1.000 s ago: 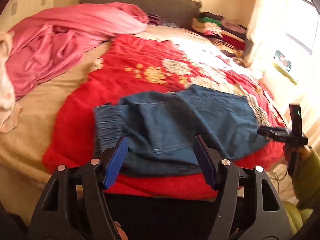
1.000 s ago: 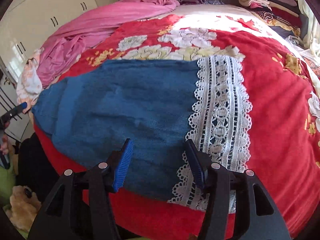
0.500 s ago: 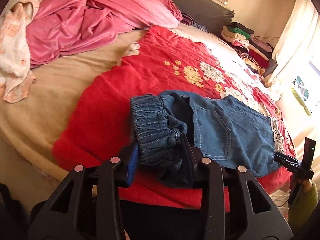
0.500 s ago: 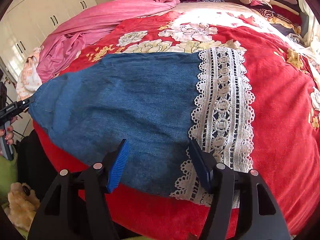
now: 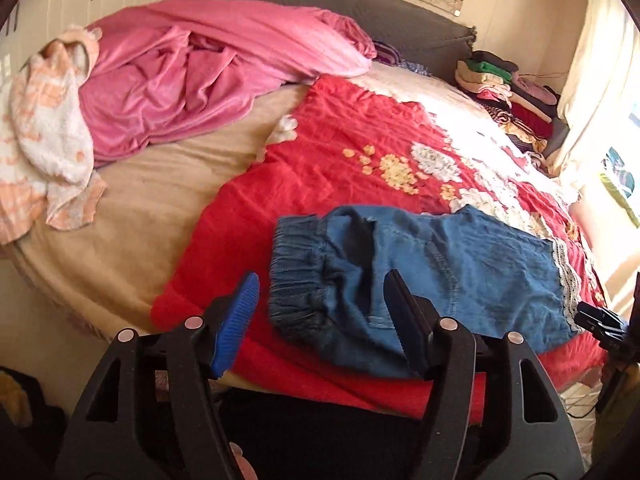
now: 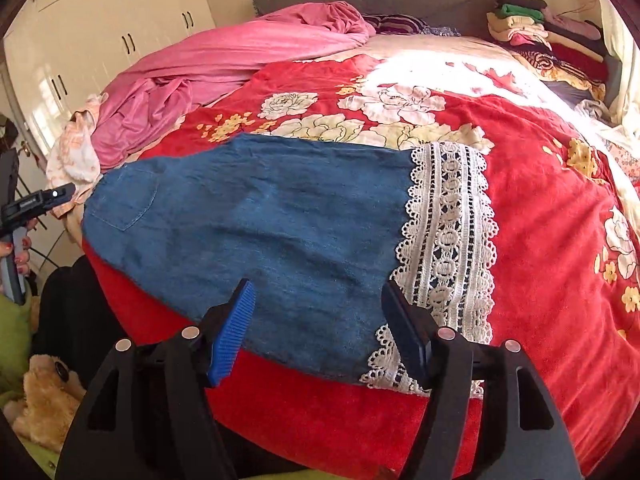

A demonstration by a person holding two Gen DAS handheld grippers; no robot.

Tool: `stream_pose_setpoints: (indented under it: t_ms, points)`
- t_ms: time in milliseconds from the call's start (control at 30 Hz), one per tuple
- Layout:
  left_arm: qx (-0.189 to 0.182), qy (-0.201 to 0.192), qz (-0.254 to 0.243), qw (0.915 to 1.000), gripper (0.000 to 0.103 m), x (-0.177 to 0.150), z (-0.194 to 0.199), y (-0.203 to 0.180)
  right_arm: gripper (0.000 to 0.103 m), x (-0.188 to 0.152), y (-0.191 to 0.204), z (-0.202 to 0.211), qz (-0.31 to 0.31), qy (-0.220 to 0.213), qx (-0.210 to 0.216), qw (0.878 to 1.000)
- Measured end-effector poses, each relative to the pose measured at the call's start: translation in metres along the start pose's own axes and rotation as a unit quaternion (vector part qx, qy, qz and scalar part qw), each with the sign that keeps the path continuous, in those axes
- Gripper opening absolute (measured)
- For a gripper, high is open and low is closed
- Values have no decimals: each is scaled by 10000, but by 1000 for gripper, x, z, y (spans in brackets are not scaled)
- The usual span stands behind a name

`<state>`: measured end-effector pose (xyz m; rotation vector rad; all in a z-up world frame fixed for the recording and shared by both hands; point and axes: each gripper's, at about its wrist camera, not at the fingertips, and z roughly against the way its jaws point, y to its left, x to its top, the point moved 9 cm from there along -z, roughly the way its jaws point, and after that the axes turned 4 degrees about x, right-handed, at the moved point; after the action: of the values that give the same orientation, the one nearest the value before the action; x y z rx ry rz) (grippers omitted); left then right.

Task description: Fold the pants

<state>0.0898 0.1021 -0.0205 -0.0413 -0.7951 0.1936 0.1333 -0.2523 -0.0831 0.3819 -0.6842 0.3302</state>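
Denim pants (image 5: pixel 460 276) lie flat across the near edge of the bed, on the red floral blanket (image 5: pixel 340 152), with the elastic waistband toward my left hand and the white lace hem (image 6: pixel 448 240) toward my right. Half a second ago my left tongs (image 5: pixel 320 316) were pinched on the bunched waistband; now their jaws have just been opening and stand apart, the blue pads clear of the cloth, with the waistband corner lying between and just beyond them, let go. A second ago that end of the pants looked smoother and more spread out; now the waistband sits gathered and rumpled with a dark fold beside it.

My right tongs (image 6: pixel 316 320) have also been opening, a little wider than a second ago, and grip nothing; through the gap I see the denim leg and the lace edge lying on the blanket below. From that side the pants have barely shifted, though the back pocket now shows near the far left end.

Behind, the pink sheet (image 5: pixel 208 68) is heaped toward the headboard and a stack of folded clothes (image 5: pixel 504 80) sits in the far right corner, both unchanged.
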Motion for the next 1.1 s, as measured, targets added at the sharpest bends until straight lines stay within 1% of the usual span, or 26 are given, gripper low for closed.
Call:
stream_pose_setpoints:
  t_ms: [33, 100, 167, 200, 333, 400, 467, 500, 567, 633, 700, 733, 833, 900, 1000, 1100]
  points:
    - [-149, -36, -174, 9997, 60, 4, 1, -18, 64, 1, 1, -2, -3, -11, -7, 10000]
    - [-436, 45, -478, 9979, 62, 7, -8, -56, 64, 2, 2, -5, -7, -5, 6, 10000]
    - [-497, 198, -840, 9950, 63, 2, -24, -90, 64, 2, 1, -8, -12, 7, -56, 10000]
    - [-612, 251, -1013, 9927, 64, -1, -32, -108, 65, 1, -1, -8, -20, -1, -86, 10000]
    - [-1172, 773, -1520, 9784, 64, -31, -67, -175, 67, -7, -11, -8, -114, 72, -192, 9997]
    - [-1218, 986, -1803, 9710, 64, -49, -82, -197, 68, -14, -22, -8, -171, 174, -355, 9991]
    - [-1267, 1150, -2005, 9646, 64, -63, -92, -210, 68, -21, -31, -9, -259, 232, -395, 9986]
    - [-1234, 1243, -2104, 9618, 64, -70, -99, -215, 68, -25, -34, -10, -310, 262, -360, 9985]
    - [-1063, 1347, -2295, 9581, 64, -82, -112, -214, 68, -29, -36, -10, -351, 255, -312, 9986]
    - [-959, 1296, -2412, 9570, 65, -87, -117, -213, 68, -31, -35, -12, -285, 255, -350, 9987]
    - [-940, 1274, -2446, 9566, 65, -86, -115, -214, 68, -30, -34, -12, -269, 229, -356, 9987]
    - [-997, 1284, -2391, 9573, 65, -82, -112, -213, 68, -29, -34, -9, -318, 167, -314, 9989]
    - [-1021, 1069, -2362, 9604, 65, -61, -99, -214, 68, -19, -36, 14, -451, -202, -223, 9985]
    - [-1120, 957, -2350, 9608, 65, -44, -93, -221, 68, -15, -42, 26, -484, -320, -332, 9978]
    - [-1190, 763, -2479, 9584, 66, -19, -91, -242, 71, -17, -58, 34, -668, -321, -546, 9958]
    - [-1498, 637, -2619, 9513, 70, 2, -96, -277, 71, -24, -71, 34, -889, -285, -580, 9939]
